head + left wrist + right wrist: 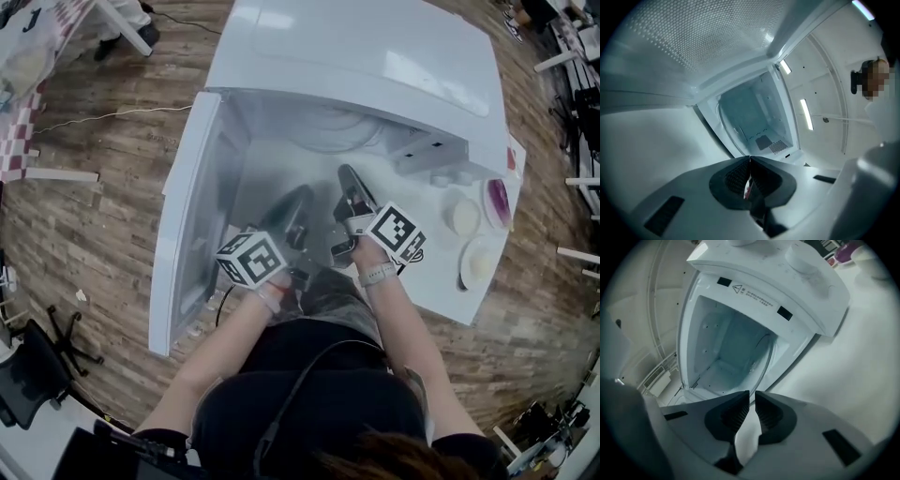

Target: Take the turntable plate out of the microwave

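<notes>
The white microwave [356, 47] stands on a white table with its door [192, 225] swung open to the left. Inside the cavity the pale round turntable plate [328, 131] lies on the floor; its curved rim [765, 350] shows in the right gripper view. Both grippers hover in front of the opening, outside the cavity and apart from the plate. My left gripper [298, 197] [750, 159] is shut with its tips touching and nothing in it. The right gripper [349, 173] [752, 394] keeps a narrow gap between its pads, also empty.
To the right of the microwave, the table [441, 281] carries a small white dish [464, 216], a dish with a purple centre [497, 202] and another pale plate [478, 262]. The control panel with its knobs [806, 256] is on the microwave's right. A black chair base [37, 366] stands on the wooden floor.
</notes>
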`<state>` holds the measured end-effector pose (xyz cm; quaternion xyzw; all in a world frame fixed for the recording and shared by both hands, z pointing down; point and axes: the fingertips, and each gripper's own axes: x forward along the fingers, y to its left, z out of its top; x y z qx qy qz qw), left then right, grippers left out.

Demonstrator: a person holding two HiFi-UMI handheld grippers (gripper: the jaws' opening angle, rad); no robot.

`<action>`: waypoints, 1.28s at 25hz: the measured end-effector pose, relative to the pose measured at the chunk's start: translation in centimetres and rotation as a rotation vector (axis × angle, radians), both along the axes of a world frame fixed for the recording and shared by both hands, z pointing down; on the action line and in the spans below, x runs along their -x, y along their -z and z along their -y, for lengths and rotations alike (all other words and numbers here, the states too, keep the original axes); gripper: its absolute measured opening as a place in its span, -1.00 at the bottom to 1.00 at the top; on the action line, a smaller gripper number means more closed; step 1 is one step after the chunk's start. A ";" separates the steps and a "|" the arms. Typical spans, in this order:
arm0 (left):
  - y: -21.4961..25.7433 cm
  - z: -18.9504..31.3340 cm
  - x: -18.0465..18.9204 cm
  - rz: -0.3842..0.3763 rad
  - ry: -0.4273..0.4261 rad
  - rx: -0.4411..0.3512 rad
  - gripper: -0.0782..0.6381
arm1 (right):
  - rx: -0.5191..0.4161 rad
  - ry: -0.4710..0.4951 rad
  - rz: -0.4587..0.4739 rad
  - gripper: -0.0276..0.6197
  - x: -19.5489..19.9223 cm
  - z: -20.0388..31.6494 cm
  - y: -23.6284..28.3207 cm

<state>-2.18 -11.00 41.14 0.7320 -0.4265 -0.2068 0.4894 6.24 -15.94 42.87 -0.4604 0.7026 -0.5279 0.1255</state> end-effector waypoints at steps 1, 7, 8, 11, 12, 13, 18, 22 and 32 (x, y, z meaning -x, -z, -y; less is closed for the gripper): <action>-0.3 0.2 0.1 -0.003 0.009 0.006 -0.75 | 0.008 -0.006 0.021 -0.76 0.1 0.6 -0.1; -1.0 1.8 -0.4 -0.021 0.018 0.016 -0.75 | 0.070 -0.055 0.152 -0.60 0.6 3.3 -0.7; -1.0 2.1 -0.4 -0.019 0.017 0.015 -0.75 | 0.078 -0.062 0.168 -0.60 0.6 3.7 -0.7; -1.0 2.7 -0.4 -0.023 0.021 0.014 -0.75 | 0.126 -0.085 0.224 -0.60 0.6 4.2 -1.1; -1.0 2.9 -0.4 -0.025 0.023 0.013 -0.75 | 0.141 -0.094 0.240 -0.60 0.6 4.4 -1.2; -1.0 3.1 -0.4 -0.026 0.027 0.010 -0.75 | 0.152 -0.101 0.251 -0.60 0.5 4.5 -1.4; -1.2 4.2 -0.3 -0.051 0.054 0.015 -0.74 | 0.179 -0.120 0.268 -0.64 0.2 5.0 -1.8; -1.7 4.8 -0.4 -0.061 0.064 0.029 -0.74 | 0.188 -0.127 0.273 -0.71 0.1 4.9 -2.1; -2.5 5.6 -0.9 0.059 0.029 0.029 -0.65 | 0.168 -0.129 0.301 -0.76 -0.2 4.5 -2.4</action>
